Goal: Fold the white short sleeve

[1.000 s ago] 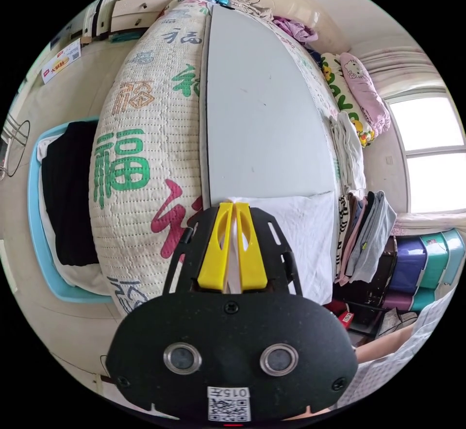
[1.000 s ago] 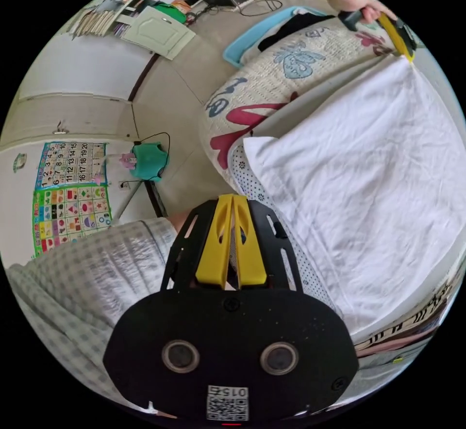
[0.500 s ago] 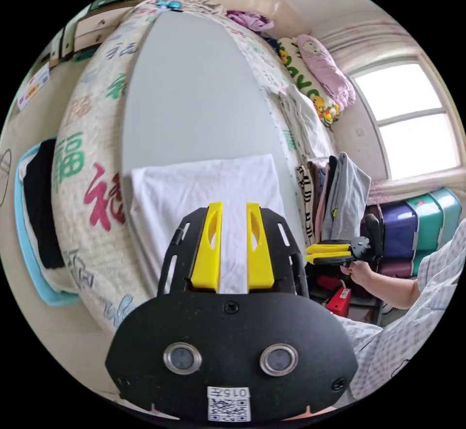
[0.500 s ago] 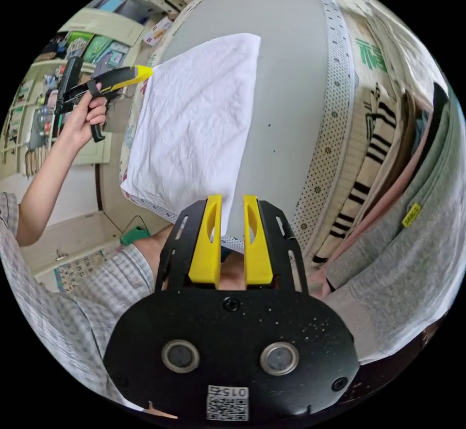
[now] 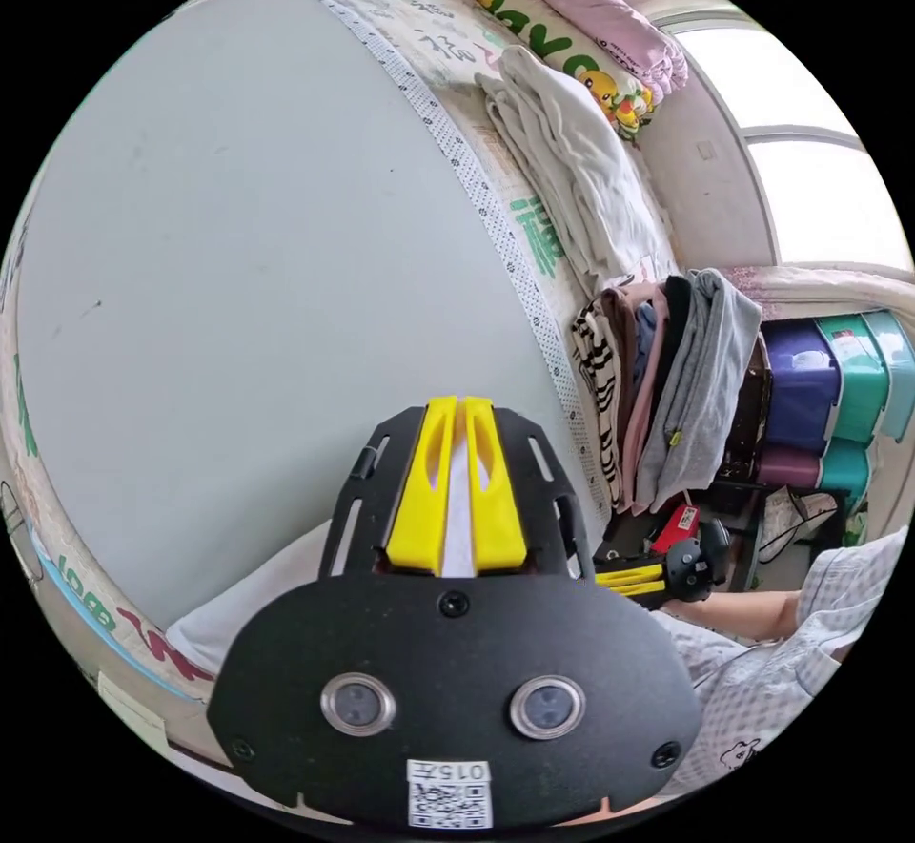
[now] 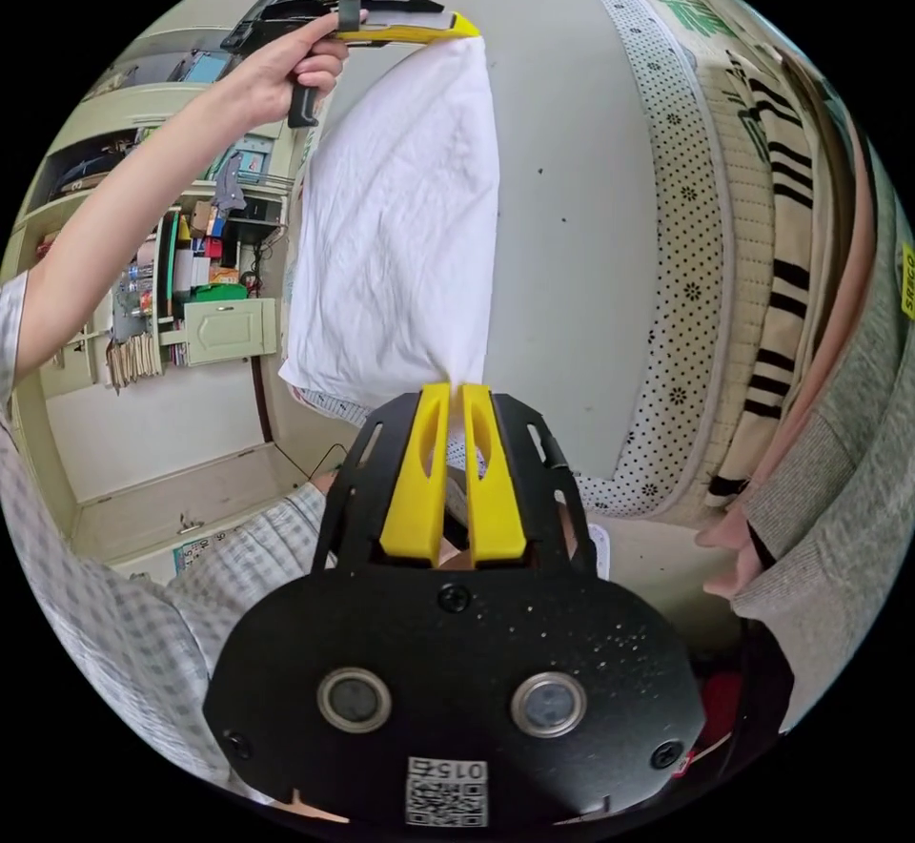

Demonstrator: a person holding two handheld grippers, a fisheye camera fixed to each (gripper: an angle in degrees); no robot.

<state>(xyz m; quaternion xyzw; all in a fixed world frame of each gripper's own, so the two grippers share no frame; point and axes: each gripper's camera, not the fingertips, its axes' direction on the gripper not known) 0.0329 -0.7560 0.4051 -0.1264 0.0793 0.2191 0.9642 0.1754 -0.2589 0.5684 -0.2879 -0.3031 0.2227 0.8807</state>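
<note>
A grey table (image 5: 238,242) lies over a printed quilt (image 6: 705,242), with folded clothes (image 5: 667,385) stacked beside it. We see the white shirt (image 6: 400,242), folded, on the table's near edge. Our left hand-held gripper (image 5: 456,414) pinches one corner of it; our right hand-held gripper (image 6: 456,401) pinches another, both pairs of jaws pressed on cloth.

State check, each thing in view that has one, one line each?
white short sleeve: folded to a rectangle, pinched at two corners, on the grey mat.
left gripper: shut on the far corner.
right gripper: shut on the near corner.
stack of clothes: folded, piled beside the mat.
cream blanket: folded.
</note>
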